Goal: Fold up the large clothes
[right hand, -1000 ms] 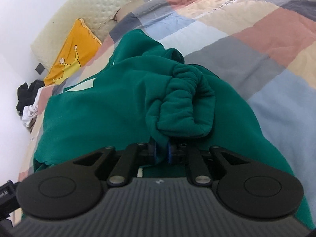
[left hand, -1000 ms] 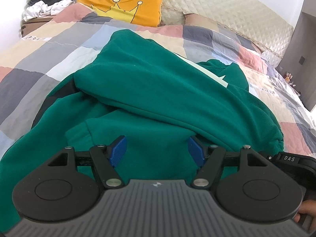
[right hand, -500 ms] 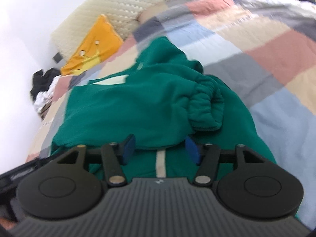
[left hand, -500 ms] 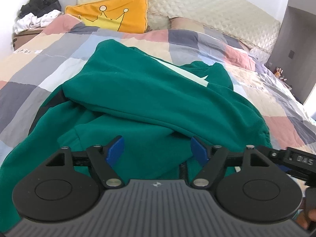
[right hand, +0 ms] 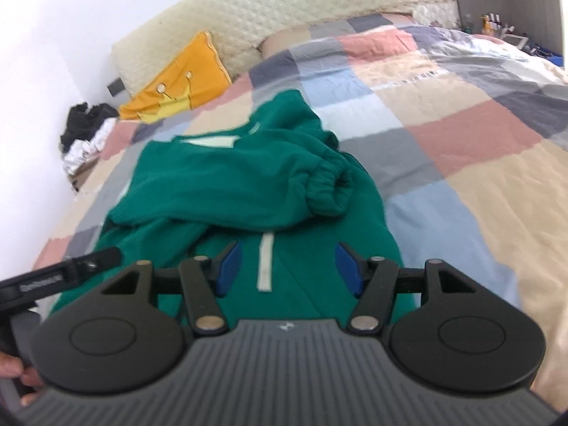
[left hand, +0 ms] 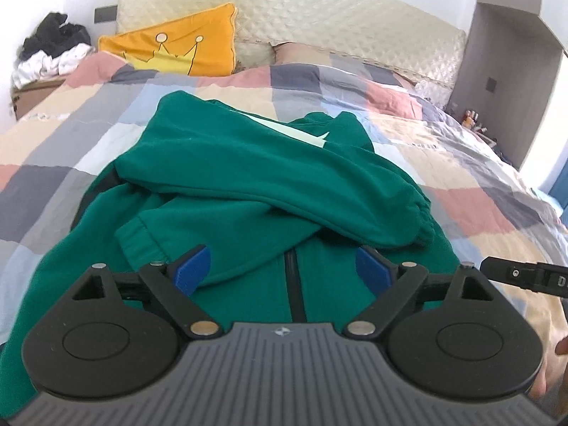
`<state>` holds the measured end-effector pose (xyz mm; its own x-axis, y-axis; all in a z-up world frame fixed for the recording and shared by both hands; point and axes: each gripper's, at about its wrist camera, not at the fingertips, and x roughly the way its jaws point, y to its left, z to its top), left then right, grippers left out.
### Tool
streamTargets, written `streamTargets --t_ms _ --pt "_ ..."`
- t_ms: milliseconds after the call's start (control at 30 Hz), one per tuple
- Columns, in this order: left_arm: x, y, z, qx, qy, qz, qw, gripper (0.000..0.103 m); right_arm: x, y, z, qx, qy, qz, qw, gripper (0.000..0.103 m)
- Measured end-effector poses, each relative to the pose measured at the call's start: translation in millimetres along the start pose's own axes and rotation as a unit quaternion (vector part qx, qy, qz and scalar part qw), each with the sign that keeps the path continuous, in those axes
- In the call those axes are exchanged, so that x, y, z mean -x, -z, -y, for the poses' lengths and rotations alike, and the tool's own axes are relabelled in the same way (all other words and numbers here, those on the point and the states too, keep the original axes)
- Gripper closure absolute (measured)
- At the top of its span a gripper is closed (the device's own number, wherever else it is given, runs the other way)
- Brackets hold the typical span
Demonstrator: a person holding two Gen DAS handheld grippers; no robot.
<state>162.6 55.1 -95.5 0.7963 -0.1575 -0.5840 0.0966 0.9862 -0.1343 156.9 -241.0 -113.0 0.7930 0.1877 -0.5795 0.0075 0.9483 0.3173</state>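
Released a moment ago, the sleeve cuff (right hand: 325, 186) that the right gripper (right hand: 287, 269) was pinching now lies free on the garment's chest, and both tools have drawn back and upward so that more of the bed shows in each view. Right gripper: jaws have just been opening and stand parted with nothing between the blue pads (right hand: 229, 266); it hangs above the garment without touching it. Left gripper (left hand: 284, 268): jaws have likewise just been opening, now spread wide and empty over the lower front, above the dark zip line (left hand: 294, 284).

Green zip jacket (left hand: 230, 163): spread front-up on the patchwork quilt (left hand: 53, 135), its collar end toward the headboard (left hand: 319, 17). Both sleeves are folded inward and cross over the chest, one cuff (left hand: 136, 239) ending near the left gripper, the other near the garment's right edge. A yellow crown pillow (left hand: 177, 49) and a heap of other clothes (left hand: 49, 49) lie well apart, at the head of the bed.

Progress, as judged: the sleeve-folding stage appears complete. The body is still at full length, so what probably remains is bringing the hem, which lies hidden beneath the tools, up toward the collar, once or twice, and smoothing the loosely bunched upper sleeve.
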Motion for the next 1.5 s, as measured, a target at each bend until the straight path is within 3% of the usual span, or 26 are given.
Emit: streamTargets --t_ms 133,433,467,533,733,967,1133,1300,1400,1500 --pt "20 12 -6 -0.003 -0.006 -0.010 0.9999 0.011 1 6 10 -0.020 0.025 -0.016 0.999 0.042" --pt "60 -2 -73 0.073 -0.039 -0.043 0.9956 0.011 -9 10 38 -0.084 0.046 -0.037 0.995 0.041" --pt "66 -5 -82 0.081 -0.045 -0.045 0.9947 0.010 -10 10 42 -0.097 0.050 -0.040 0.993 0.036" --pt "78 -11 -100 0.097 -0.059 -0.046 0.9925 0.009 -13 11 52 -0.124 0.057 -0.041 0.990 0.016" --pt "102 -14 -146 0.123 -0.097 -0.065 0.9855 0.008 -24 17 77 -0.186 0.096 -0.062 0.976 0.015" --pt "121 -7 -177 0.109 -0.150 -0.087 0.9787 0.008 -33 23 100 -0.248 0.128 -0.086 0.957 0.015" --pt "125 6 -206 0.140 -0.127 -0.109 0.9760 0.008 -49 32 107 -0.288 0.071 -0.137 0.945 0.013" --pt "125 23 -234 0.195 -0.105 -0.124 0.9672 0.008 -51 38 109 -0.332 0.027 -0.153 0.930 0.013" --pt "120 34 -246 0.232 -0.073 -0.127 0.9617 0.008 -51 39 103 -0.346 -0.033 -0.161 0.924 0.013" --pt "113 49 -253 0.248 -0.033 -0.125 0.9600 0.008 -52 33 84 -0.320 -0.104 -0.163 0.928 0.013"
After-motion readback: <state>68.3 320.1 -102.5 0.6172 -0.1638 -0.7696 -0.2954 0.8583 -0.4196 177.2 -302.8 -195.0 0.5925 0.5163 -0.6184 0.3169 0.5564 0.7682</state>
